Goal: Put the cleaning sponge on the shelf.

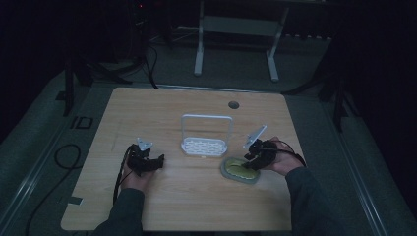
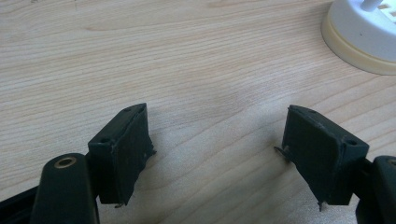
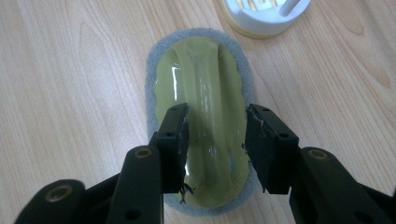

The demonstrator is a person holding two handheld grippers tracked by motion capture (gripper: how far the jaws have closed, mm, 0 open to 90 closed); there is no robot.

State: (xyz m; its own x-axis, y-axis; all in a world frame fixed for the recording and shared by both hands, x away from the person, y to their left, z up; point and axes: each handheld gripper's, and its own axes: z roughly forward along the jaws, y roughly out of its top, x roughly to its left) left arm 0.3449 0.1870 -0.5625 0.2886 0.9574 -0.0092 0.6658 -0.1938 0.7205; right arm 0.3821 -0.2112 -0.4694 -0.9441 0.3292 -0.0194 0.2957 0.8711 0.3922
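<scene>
- Scrubbing pad [image 3: 201,116] lies flat on the bench [image 1: 162,206], lower right of centre in the high view, just in front of the white rack [image 1: 206,135]. Oval grey abrasive base with a glossy yellow-green moulded top that rises into a lengthwise ridge.
- Right gripper [image 3: 215,142] is over the near half of the pad, jaws apart and straddling the ridge, one on each flank. Whether the pads already press on the plastic, I cannot tell; no deformation visible.
- Left gripper [image 2: 219,154] is idle at the left of the bench, jaws wide apart over bare wood, nothing between them.
- Handling judgement: light item. Glossy top looks slick and probably somewhat yielding; grey base soft and fibrous, so it may drag rather than slide on the wood.
- Best hold, I judge: across the ridge near mid-length, jaws low on its flanks. A grip high on the rounded crest could slip off; an end grip would let the pad tilt.
</scene>
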